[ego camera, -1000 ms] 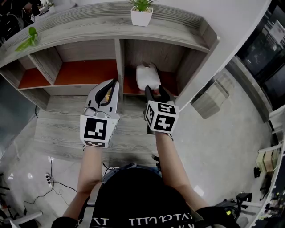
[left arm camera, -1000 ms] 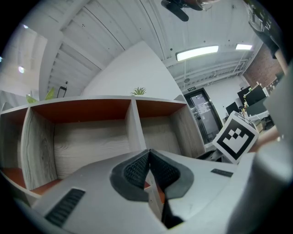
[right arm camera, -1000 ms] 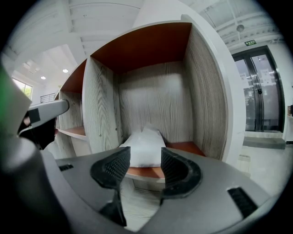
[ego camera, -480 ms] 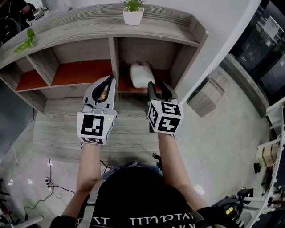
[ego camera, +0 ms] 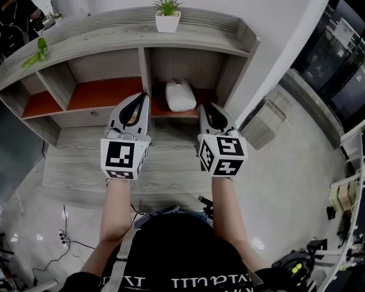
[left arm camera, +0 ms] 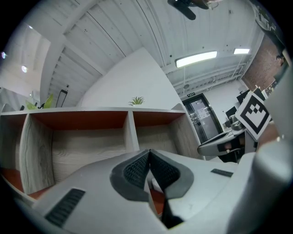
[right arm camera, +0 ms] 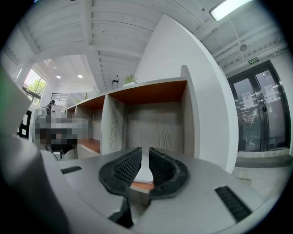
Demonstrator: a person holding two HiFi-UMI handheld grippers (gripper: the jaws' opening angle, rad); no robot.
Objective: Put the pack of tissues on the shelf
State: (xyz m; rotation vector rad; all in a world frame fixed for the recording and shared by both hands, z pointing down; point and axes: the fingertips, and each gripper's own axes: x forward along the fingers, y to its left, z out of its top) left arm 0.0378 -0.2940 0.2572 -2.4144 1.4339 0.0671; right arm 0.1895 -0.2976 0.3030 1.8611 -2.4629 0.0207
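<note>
Two grippers are hovering empty before the shelf (ego camera: 108,35), where the pack of tissues (ego camera: 180,95) is lying in its rightmost compartment. The left gripper (ego camera: 143,96) is pinched together; the right gripper (ego camera: 209,106), its jaws just closing, is leaving a narrow slit.

**Head view.** The camera sits above the person's head and faces forward and steeply down. Both forearms, the left tool (ego camera: 141,97) and the right tool (ego camera: 210,107) occupy the middle of the frame. The shelf (ego camera: 102,34) lies beyond them.

**Left gripper view.** The camera rides close behind the left tool's jaws. It faces slightly upward into the shelf's middle compartments, with the ceiling (left arm camera: 137,27) above.

**Right gripper view.** The camera rides close behind the right tool's jaws. It faces level into the end compartment beside the white wall (right arm camera: 210,100).

**Shared.** All three views take in the shelf and the potted plant (ego camera: 167,16) on its top. The left gripper view also catches the right tool's marker cube (left arm camera: 253,113) at its right edge.
</note>
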